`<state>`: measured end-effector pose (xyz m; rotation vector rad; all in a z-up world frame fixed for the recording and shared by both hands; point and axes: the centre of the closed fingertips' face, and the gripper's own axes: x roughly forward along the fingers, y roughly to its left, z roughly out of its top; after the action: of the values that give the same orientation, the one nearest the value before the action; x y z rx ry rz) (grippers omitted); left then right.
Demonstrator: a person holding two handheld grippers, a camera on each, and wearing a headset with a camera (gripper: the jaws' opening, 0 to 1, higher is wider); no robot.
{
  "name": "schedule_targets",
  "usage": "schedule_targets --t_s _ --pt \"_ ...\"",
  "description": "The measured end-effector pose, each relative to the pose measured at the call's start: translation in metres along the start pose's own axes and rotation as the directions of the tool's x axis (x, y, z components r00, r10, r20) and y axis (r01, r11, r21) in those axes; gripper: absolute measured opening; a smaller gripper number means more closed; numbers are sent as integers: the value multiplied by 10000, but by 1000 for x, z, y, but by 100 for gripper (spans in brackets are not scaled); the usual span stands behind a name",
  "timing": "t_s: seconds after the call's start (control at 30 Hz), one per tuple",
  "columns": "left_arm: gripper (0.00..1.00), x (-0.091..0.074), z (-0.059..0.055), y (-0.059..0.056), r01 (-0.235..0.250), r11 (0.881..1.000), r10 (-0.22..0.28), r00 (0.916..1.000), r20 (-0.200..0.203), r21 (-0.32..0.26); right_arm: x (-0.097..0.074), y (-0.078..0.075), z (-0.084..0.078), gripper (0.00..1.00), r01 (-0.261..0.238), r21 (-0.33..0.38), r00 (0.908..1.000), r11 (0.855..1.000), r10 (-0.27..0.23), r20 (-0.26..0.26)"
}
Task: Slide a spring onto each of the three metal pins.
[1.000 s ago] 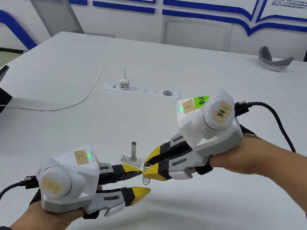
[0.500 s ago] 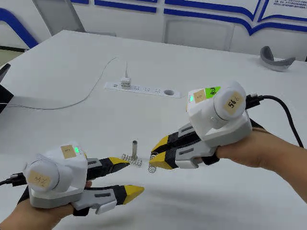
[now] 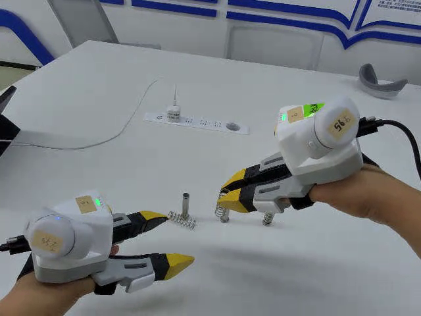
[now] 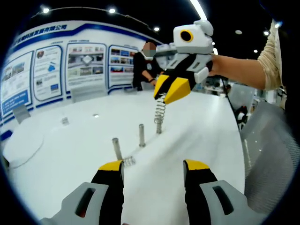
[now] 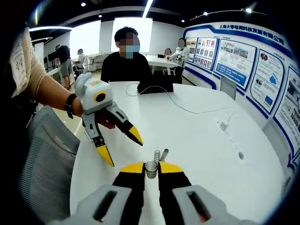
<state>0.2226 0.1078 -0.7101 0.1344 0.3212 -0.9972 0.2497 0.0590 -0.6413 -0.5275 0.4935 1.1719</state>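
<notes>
Spring [image 4: 160,108] hangs pinched at its top in the right gripper's [image 3: 225,199] fingers, lower end beside a metal pin [image 5: 164,153], seemingly lined up to slide on; left gripper [image 3: 170,240] hovers, fingers spread, empty; another spring [image 3: 181,220] lies on the worktop [image 3: 99,99].

Sticker [image 3: 341,124] on right gripper [image 3: 227,201] reads "56"; other labels illegible.

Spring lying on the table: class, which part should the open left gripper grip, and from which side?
Probably near one end, across the coils, from above: the spring lies on its side beside the bare pin, leaving its other end free.
</notes>
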Motion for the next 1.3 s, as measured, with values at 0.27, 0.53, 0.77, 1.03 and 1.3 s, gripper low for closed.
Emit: schedule_targets --t_s 0.27,0.53,0.77,1.03,1.3 --pt "55 -3 0 4 -138 9999 138 9999 13 -78 -4 -17 0 12 472 175 9989 9987 -473 55" --pt "57 -4 -2 6 -207 9997 207 9998 -40 -129 0 -35 -9 12 879 519 9961 9948 -877 -47" --pt "57 -5 -3 7 -246 9995 245 9997 -61 -175 9 -43 -15 12 965 772 9953 9923 -957 -134" --pt "57 -5 -3 7 -285 9994 283 9996 -78 -200 16 -44 -22 12 937 978 9955 9908 -919 -234" --pt "56 -5 -5 8 -293 9993 291 9995 -105 -221 21 -48 -28 12 973 1114 9951 9890 -945 -302"
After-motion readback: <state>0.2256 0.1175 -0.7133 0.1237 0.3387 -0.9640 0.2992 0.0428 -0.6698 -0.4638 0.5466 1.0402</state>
